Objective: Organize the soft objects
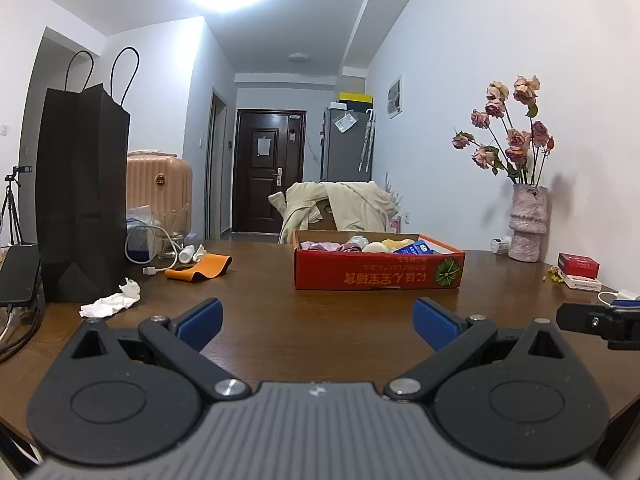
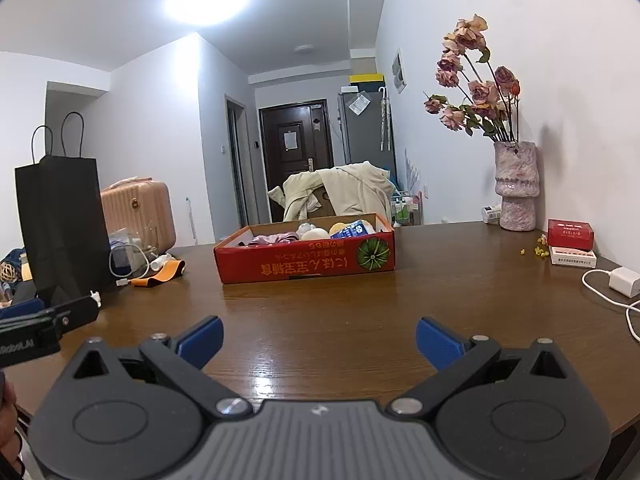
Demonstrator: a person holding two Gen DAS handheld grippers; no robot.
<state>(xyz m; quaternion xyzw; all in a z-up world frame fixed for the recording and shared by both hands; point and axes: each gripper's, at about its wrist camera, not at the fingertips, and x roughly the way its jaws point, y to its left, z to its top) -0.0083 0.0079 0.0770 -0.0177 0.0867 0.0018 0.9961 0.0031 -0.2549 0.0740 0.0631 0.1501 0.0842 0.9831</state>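
A red cardboard box (image 1: 376, 276) (image 2: 304, 266) sits on the brown table, holding pink cloth (image 1: 320, 246) (image 2: 276, 239), pale round soft items (image 1: 376, 246) (image 2: 316, 233) and a blue packet (image 1: 418, 247) (image 2: 354, 229). An orange band (image 1: 200, 268) (image 2: 162, 274) lies left of the box. A crumpled white tissue (image 1: 112, 300) lies at front left. My left gripper (image 1: 318, 324) is open and empty, low over the table in front of the box. My right gripper (image 2: 320, 340) is open and empty, also short of the box.
A tall black paper bag (image 1: 80, 196) (image 2: 60, 224) stands at left, with cables and a white charger (image 1: 150, 248) beside it. A vase of dried roses (image 1: 528, 224) (image 2: 516, 196) and small red boxes (image 1: 578, 266) (image 2: 570, 234) stand at right. A white charger (image 2: 624, 282) lies at right.
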